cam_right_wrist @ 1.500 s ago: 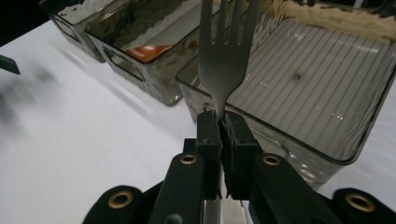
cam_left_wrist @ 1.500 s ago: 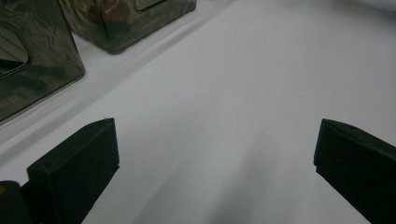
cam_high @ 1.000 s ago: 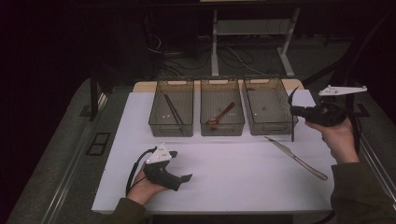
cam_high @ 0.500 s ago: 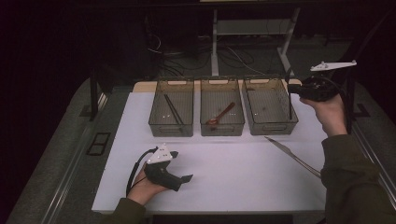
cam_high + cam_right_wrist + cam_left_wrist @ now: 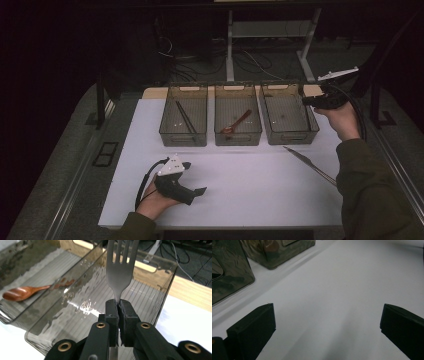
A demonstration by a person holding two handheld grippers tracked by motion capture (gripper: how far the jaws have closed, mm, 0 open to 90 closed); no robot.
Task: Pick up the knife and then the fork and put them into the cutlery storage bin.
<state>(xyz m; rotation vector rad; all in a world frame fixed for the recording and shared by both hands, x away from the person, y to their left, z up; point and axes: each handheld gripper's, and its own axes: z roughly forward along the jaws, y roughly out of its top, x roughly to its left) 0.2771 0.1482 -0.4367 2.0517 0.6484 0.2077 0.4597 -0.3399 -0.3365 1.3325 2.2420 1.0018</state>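
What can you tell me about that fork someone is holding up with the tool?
The fork looks like plain silvery metal, with a flat neck widening into its tines, whose tips run past the picture's top edge. It stands upright, tines up, its neck clamped between the shut black jaws of the right gripper; a strip of handle shows below them. It hangs over the rightmost clear bin, touching nothing else. From the high view it is too small to make out.

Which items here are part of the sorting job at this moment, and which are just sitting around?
In play: right gripper clamping a fork; right bin.

Idle: left gripper, open; wooden spoon; chopsticks; knife.
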